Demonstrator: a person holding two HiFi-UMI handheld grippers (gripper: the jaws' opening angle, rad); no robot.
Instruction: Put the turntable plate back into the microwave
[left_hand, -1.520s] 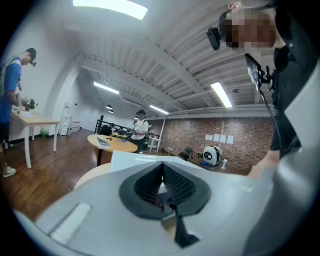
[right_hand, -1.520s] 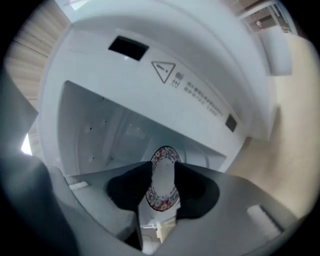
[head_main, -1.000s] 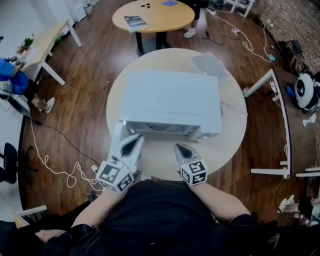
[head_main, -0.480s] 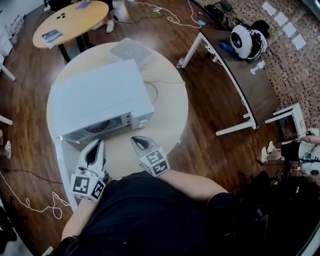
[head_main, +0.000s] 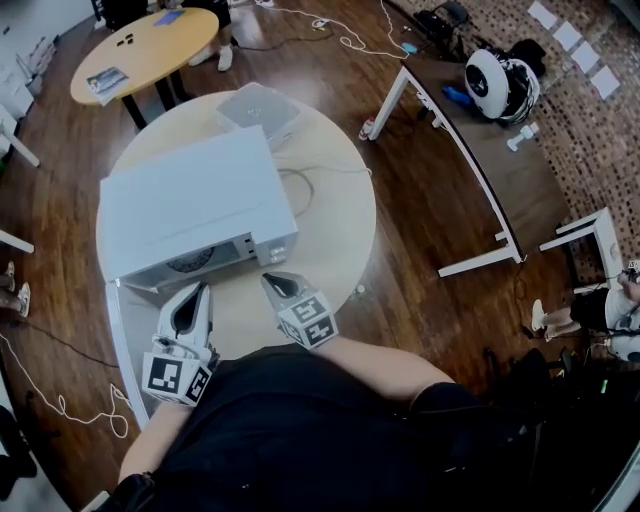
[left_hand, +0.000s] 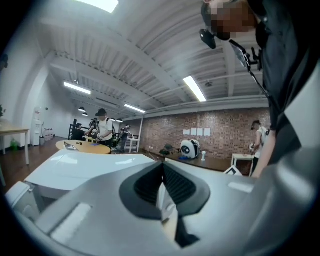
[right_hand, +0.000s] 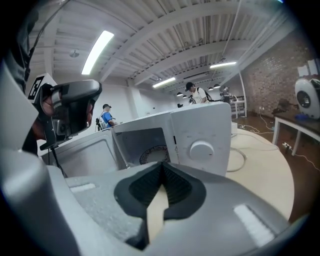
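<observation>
Plate is seen lying inside the open microwave, which stands toward the left edge of the round desk. The left claw and the right claw are both pressed together and empty, at the near edge before the cavity. Seating should probably be checked: the plate is best set flat and centred on its hub before the door is swung closed.

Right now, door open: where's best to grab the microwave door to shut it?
Probably take the microwave door by its free edge, nearest the person, from its outer side with the left gripper: it stands upright, swung wide, that edge farthest from the hinge.
</observation>
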